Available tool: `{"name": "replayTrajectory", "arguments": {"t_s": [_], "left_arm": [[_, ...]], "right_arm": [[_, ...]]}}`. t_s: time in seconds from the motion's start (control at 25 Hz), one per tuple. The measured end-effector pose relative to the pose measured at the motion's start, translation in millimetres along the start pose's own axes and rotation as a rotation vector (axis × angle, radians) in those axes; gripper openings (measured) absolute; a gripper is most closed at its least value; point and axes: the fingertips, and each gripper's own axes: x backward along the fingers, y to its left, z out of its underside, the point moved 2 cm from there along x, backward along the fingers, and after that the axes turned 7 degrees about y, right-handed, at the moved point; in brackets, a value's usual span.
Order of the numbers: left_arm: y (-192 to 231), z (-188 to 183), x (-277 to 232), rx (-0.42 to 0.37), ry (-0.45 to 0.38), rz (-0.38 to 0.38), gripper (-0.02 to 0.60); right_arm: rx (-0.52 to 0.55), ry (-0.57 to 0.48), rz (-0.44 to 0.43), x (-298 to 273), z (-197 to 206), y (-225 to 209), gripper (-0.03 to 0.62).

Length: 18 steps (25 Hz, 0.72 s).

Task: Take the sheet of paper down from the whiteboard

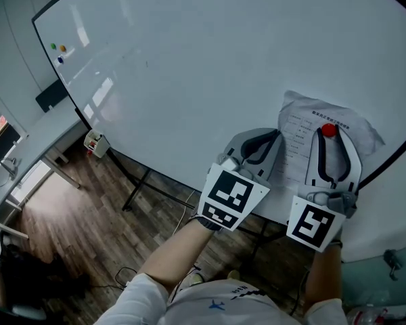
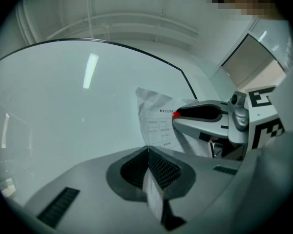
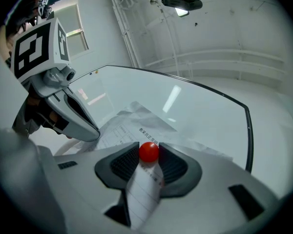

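Note:
A crumpled printed sheet of paper (image 1: pixel 294 141) hangs at the lower right of the whiteboard (image 1: pixel 189 66), pinned by a round red magnet (image 1: pixel 329 131). My left gripper (image 1: pixel 277 135) is shut on the sheet's left edge; in the left gripper view the paper (image 2: pixel 154 118) runs down between the closed jaws (image 2: pixel 147 150). My right gripper (image 1: pixel 329 135) sits over the sheet with the red magnet (image 3: pixel 148 151) between its tips (image 3: pixel 149 155), and both pads touch it. The sheet (image 3: pixel 119 126) lies flat on the board under it.
Small coloured magnets (image 1: pixel 57 48) and a black eraser (image 1: pixel 52 95) sit at the board's far left. A grey desk (image 1: pixel 34 147) stands left of the board. The board's black stand legs (image 1: pixel 135 188) reach the wooden floor (image 1: pixel 88 235) below.

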Motion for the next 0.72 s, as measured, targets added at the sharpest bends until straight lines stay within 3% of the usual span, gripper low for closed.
{"name": "replayTrajectory", "arguments": {"t_s": [0.24,0.44,0.72], "left_arm": [[2.8,-4.4,7.5,0.002,-0.020,-0.026,0.012],[3.0,1.6,17.3,0.008,-0.018,-0.034,0.012],[-2.3,13.3,42.0,0.005,0.011,-0.034,0.012]], "right_arm": [[-0.048,-0.019,-0.050,-0.6,-0.4,-1.0,0.130],[-0.262,-0.054,-0.096,9.5,0.3,2.7,0.130],[-0.436,-0.041,-0.202,33.8,3.6,5.1,0.130]]}}
